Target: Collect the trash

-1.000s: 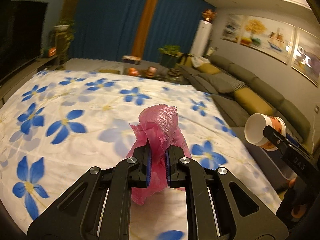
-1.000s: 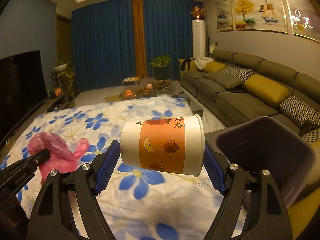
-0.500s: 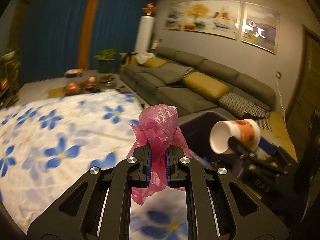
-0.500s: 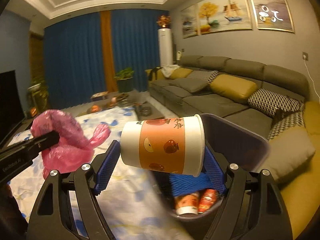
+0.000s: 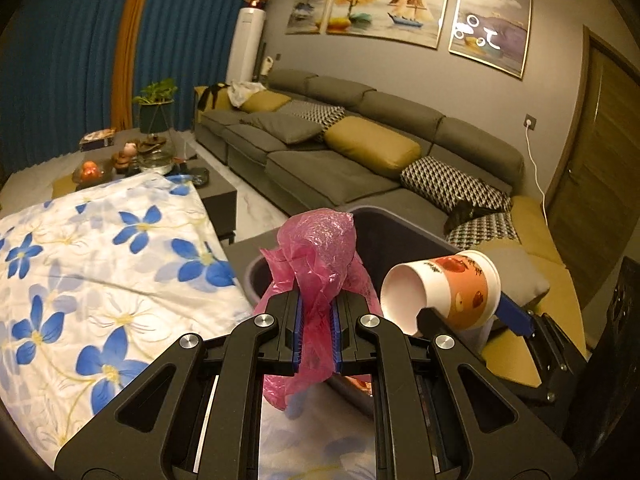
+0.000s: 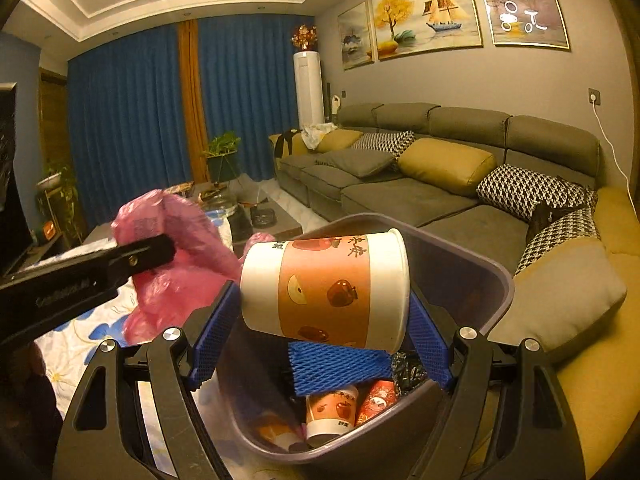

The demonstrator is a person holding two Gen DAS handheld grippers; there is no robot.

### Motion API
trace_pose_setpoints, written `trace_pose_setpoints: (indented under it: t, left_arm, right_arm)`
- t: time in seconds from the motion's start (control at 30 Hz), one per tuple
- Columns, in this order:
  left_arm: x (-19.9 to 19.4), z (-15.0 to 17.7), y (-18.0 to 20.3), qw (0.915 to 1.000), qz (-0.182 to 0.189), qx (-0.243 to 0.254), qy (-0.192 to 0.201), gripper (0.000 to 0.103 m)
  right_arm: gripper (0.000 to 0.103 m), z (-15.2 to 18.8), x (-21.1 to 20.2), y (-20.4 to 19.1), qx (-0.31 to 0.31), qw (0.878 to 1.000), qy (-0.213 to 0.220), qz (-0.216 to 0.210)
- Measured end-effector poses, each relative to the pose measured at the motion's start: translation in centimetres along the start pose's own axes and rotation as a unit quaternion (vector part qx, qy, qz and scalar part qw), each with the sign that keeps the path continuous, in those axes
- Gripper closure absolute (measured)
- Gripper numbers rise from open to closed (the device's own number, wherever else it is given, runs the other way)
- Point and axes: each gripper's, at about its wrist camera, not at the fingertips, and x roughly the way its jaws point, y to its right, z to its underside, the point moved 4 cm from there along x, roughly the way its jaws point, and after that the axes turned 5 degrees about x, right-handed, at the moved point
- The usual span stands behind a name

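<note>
My left gripper (image 5: 316, 330) is shut on a crumpled pink plastic bag (image 5: 318, 258) and holds it at the near rim of a dark purple trash bin (image 5: 400, 240). My right gripper (image 6: 320, 312) is shut on a paper cup (image 6: 326, 290) with an orange fruit print, lying sideways over the open bin (image 6: 472, 276). The cup (image 5: 448, 290) also shows in the left wrist view, to the right of the bag. The bag (image 6: 180, 256) shows left of the cup in the right wrist view. Inside the bin lie a blue foam net (image 6: 340, 364), another cup (image 6: 330, 412) and a red can (image 6: 376, 402).
A table with a white cloth with blue flowers (image 5: 100, 264) lies to the left of the bin. A long grey sofa (image 5: 360, 148) with yellow and patterned cushions runs behind and to the right. A low dark coffee table (image 5: 216, 196) stands beyond the cloth.
Both grippers have swung right from over the flowered cloth to the bin. The cup now hangs over the bin opening and the bag is at its rim.
</note>
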Motion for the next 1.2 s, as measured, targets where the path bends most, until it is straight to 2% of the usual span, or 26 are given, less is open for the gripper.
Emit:
trace_pose_setpoints:
  t: [0.2,0.27,0.3,0.37,0.43,0.53,0.7,0.83,0.93,1.03,1.2]
  left_arm:
    - [2.1,0.0,0.5,0.9996,0.022,-0.009,-0.018,0.092]
    - [2.6,0.2,0.6,0.9994,0.026,-0.007,-0.024,0.087]
    - [2.7,0.2,0.5,0.9993,0.025,-0.006,-0.026,0.081]
    - [2.8,0.2,0.3,0.9993,0.027,-0.012,-0.025,0.055]
    - [2.5,0.2,-0.1,0.9994,0.024,-0.022,-0.015,0.040]
    - [2.1,0.0,-0.5,0.9992,0.023,-0.031,-0.008,0.032]
    - [0.3,0.1,-1.1,0.9996,-0.011,-0.023,0.008,0.023]
    - [-2.5,1.3,-1.9,0.9976,-0.065,-0.006,0.022,0.017]
    - [-5.9,2.7,-2.6,0.9932,-0.109,0.007,0.042,0.012]
    - [-9.5,4.0,-3.4,0.9896,-0.131,0.003,0.059,0.006]
    - [-14.5,6.0,-4.8,0.9833,-0.169,-0.001,0.069,0.006]
  right_arm:
    - [0.025,0.4,0.6,1.0,0.001,1.000,-0.009,0.003]
    - [0.025,0.4,0.7,1.2,0.001,1.000,-0.010,0.000]
    - [0.023,0.4,0.8,1.2,0.000,1.000,-0.011,0.001]
    - [0.020,0.4,0.8,1.5,-0.001,1.000,-0.010,0.002]
    - [0.018,0.4,0.7,1.7,0.003,1.000,-0.009,0.001]
    - [0.017,0.3,0.2,1.8,0.008,1.000,-0.006,0.002]
    - [0.014,0.3,-1.3,1.7,0.008,1.000,0.003,0.016]
    - [0.006,0.2,-3.2,0.8,0.004,1.000,0.016,0.021]
    - [0.006,0.3,-4.9,-0.3,-0.007,0.999,0.030,0.023]
    - [0.006,0.6,-6.7,-1.7,-0.027,0.998,0.045,0.030]
    - [0.006,2.1,-8.9,-3.2,-0.024,0.999,0.034,0.022]
